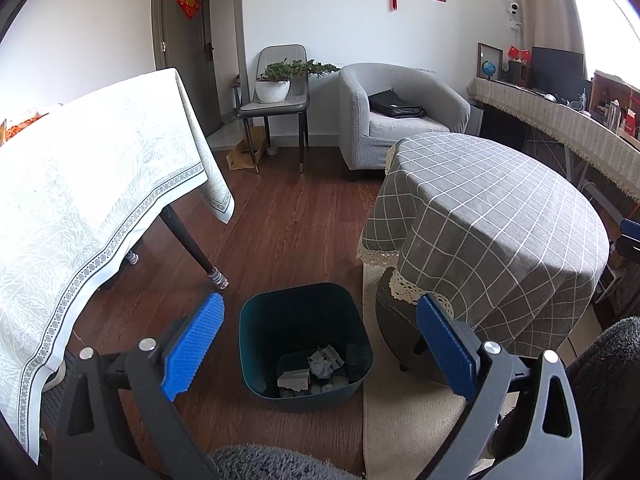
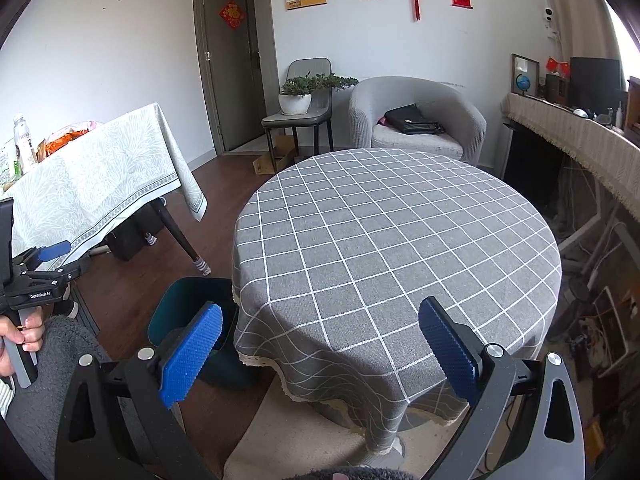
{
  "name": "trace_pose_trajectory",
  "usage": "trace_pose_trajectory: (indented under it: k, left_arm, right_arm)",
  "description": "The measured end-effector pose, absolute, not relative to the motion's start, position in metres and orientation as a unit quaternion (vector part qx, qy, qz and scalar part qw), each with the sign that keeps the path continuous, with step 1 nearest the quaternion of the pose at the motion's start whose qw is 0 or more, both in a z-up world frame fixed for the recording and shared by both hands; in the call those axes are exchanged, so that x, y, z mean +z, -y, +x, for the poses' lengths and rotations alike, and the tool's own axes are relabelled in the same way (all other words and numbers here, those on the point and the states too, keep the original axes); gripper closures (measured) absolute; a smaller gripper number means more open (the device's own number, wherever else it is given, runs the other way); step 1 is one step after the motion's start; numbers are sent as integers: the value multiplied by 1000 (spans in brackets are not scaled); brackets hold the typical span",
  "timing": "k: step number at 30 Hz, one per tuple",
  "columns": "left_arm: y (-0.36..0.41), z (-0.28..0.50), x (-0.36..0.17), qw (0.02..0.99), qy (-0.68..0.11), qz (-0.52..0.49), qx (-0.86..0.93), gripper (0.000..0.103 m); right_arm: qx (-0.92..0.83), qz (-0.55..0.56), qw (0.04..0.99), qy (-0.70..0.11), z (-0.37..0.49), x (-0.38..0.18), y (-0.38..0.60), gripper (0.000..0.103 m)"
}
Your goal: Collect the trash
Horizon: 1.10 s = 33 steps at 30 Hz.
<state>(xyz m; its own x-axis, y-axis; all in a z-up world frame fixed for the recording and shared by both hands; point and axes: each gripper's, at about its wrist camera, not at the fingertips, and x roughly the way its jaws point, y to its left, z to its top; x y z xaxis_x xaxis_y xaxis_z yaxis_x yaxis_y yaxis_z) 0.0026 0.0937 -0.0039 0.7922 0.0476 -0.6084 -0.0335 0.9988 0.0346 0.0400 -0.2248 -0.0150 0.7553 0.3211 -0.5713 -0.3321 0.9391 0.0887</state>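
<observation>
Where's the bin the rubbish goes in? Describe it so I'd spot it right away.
Find the round table with the grey checked cloth. On the wood floor at its foot, between it and the white-clothed table, sits the bin. It is dark teal, squarish and open-topped, with crumpled paper inside, the only container on the floor there.

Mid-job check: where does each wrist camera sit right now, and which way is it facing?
Left wrist view: on the left tongs, open, looking down at the dark bin holding crumpled trash on the floor; a fuzzy grey sleeve shows.
Right wrist view: on the right tongs, open, facing across the checked round table; the left tongs and a hand show.
Shared: bin, round table, grey armchair.
</observation>
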Motion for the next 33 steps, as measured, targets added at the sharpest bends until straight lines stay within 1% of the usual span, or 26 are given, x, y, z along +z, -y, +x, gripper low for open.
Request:
trace_pose_trajectory:
  k: [33]
  left_arm:
    - [-92, 2, -5, 946, -323, 11, 20, 4]
  right_arm:
    - [178, -9, 935, -306, 42, -15, 224, 3]
